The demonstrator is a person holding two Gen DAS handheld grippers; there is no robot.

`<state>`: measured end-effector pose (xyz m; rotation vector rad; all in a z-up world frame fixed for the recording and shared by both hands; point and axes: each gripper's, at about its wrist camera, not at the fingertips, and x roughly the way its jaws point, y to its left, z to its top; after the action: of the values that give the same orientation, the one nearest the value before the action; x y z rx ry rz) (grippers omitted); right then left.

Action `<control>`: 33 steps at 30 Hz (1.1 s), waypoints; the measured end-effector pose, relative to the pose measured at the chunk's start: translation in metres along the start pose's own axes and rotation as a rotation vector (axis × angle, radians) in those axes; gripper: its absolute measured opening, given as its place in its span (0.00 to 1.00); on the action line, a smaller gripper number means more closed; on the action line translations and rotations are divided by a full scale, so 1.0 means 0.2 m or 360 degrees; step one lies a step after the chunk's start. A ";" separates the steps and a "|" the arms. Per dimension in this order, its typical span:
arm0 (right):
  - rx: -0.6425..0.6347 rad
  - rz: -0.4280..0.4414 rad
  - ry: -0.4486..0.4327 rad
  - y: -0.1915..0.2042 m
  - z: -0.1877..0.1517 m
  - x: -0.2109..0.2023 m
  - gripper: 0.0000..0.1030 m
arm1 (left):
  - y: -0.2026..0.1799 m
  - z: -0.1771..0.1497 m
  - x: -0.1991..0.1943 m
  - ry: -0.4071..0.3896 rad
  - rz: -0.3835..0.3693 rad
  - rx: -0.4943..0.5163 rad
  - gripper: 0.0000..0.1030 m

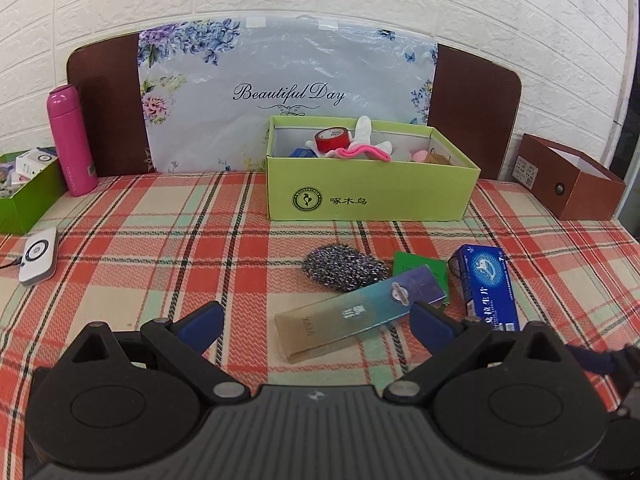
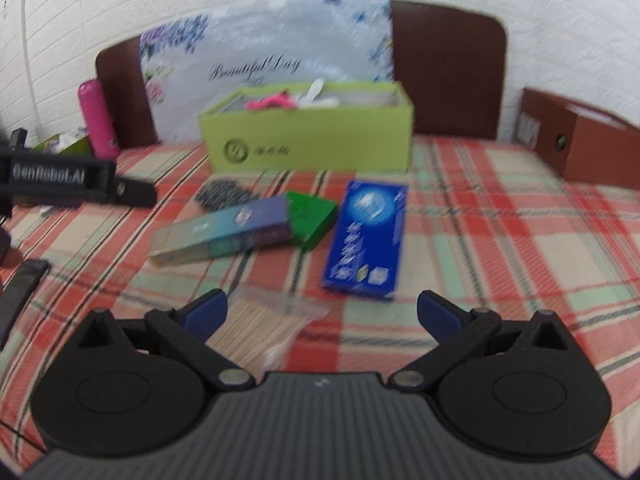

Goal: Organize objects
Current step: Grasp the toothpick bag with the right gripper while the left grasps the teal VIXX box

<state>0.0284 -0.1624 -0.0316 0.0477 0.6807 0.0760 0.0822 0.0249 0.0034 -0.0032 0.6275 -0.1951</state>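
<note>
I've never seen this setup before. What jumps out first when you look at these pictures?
Probably the lime green box at the back of the plaid tablecloth, stuffed with odds and ends such as a red tape roll. In front of it lie loose things: a blue box and a steel scourer. At far left stands a pink bottle.

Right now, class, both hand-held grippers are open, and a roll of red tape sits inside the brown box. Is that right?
Not quite. The roll of red tape sits inside the green box, not the brown box; the left wrist view shows it. Both hand-held grippers are indeed open.
</note>
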 end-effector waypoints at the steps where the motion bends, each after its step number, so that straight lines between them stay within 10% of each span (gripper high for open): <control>1: 0.0003 0.0018 0.0033 0.03 -0.01 0.02 1.00 | 0.02 0.00 0.01 0.0001 -0.0013 0.0012 0.99; 8: -0.0037 0.0083 0.0141 0.18 -0.06 0.15 0.97 | 0.05 0.00 0.16 0.0076 -0.0183 0.0168 0.97; 13: -0.0156 0.0169 0.0165 0.18 -0.09 0.13 0.51 | 0.03 0.00 0.29 0.0090 -0.0379 0.0229 0.97; 16: -0.0202 0.0245 0.0189 0.13 -0.10 0.08 0.41 | -0.01 0.00 0.38 0.0176 -0.0444 0.0289 0.97; 22: -0.0185 0.0136 0.0207 -0.06 -0.12 0.00 0.39 | -0.07 -0.04 0.39 0.0201 -0.0410 0.0375 0.90; 28: 0.0003 0.0098 0.0195 -0.25 -0.13 -0.04 0.52 | -0.16 -0.14 0.24 0.0258 -0.0746 0.0278 0.85; 33: -0.0006 0.0089 0.0150 -0.28 -0.12 -0.06 0.62 | -0.17 -0.05 0.21 0.0041 -0.0583 0.0407 0.86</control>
<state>0.0070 -0.2179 -0.0461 0.0598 0.7732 0.1340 0.1027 -0.0147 -0.0267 0.1319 0.6209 -0.6300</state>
